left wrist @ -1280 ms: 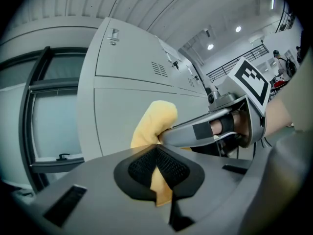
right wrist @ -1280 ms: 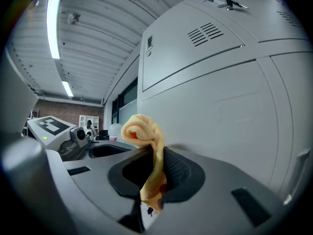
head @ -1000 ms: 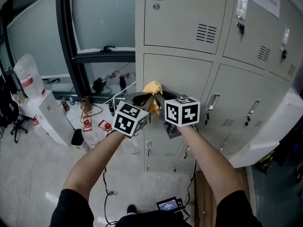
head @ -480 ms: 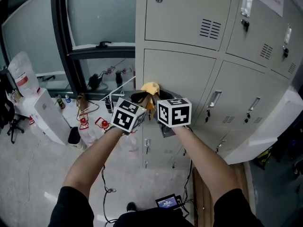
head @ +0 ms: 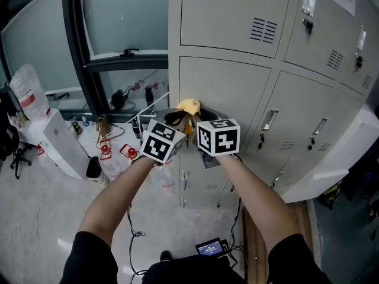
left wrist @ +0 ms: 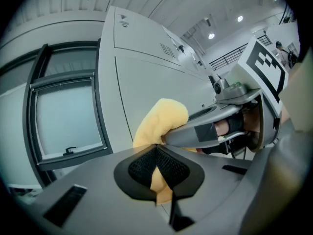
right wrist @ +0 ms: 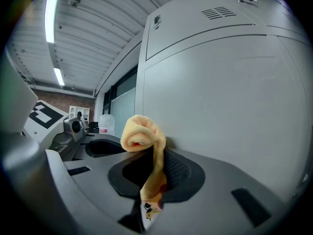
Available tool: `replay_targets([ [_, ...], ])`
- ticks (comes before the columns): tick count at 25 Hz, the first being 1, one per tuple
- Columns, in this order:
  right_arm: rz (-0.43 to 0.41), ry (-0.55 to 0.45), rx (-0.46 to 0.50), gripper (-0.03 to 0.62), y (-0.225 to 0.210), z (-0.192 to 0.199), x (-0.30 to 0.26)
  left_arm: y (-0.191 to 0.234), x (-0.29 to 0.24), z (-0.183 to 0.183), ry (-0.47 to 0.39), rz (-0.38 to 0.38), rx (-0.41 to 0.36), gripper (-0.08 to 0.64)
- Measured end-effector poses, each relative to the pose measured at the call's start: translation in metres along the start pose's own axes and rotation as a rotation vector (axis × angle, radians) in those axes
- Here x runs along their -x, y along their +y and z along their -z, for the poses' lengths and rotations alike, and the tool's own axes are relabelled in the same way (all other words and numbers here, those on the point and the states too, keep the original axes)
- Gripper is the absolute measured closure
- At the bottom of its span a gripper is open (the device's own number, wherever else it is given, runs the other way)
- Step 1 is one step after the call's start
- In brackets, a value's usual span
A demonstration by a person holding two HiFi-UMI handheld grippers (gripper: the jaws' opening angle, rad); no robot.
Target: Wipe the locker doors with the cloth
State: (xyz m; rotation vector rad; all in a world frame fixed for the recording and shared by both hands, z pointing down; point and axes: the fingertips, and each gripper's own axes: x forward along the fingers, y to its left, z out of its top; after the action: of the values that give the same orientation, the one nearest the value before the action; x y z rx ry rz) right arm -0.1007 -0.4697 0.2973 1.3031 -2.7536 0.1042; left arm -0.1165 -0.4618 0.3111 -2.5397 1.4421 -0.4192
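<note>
— Yellow soft cloth [head: 189, 106] [left wrist: 164, 119] [right wrist: 142, 133]: where is it?

— A little above the middle of the head view, bunched into a lump between the two grippers. It lies against the beige metal locker door [head: 228, 87] of the middle row, close to that door's left edge. Whether it really touches the metal, I cannot tell; in the right gripper view it is just beside the door [right wrist: 220, 92].

— Which gripper holds it?

— Both. The jaws of the left gripper [head: 177, 118] [left wrist: 157, 170] are closed on a lower fold of the cloth, and the lump rises above them. The jaws of the right gripper [head: 198, 120] [right wrist: 154, 180] are also pressed together on a hanging strip, with the rolled end standing over them. The two grippers are side by side, almost touching; in the left gripper view the right gripper [left wrist: 220, 126] comes in from the right.

— And around them?

— A silver handle [head: 267, 122] is on the next door, right of centre. A dark window frame [head: 83, 52] fills the upper left, and a white box-shaped unit [head: 59, 147] stands on the floor at the left edge.
</note>
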Motion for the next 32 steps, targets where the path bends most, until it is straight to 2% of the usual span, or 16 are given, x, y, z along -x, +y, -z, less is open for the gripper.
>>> replay_targets([
  [11,0.031,-0.013,-0.020,0.522,-0.018,0.002,0.013,-0.016,-0.011,-0.007,0.024,0.005,-0.013,0.541],
  [32,0.149,-0.015,-0.074,0.522,-0.125,0.017,0.082,-0.115,-0.084,-0.041,0.013,0.141,-0.059,0.541],
])
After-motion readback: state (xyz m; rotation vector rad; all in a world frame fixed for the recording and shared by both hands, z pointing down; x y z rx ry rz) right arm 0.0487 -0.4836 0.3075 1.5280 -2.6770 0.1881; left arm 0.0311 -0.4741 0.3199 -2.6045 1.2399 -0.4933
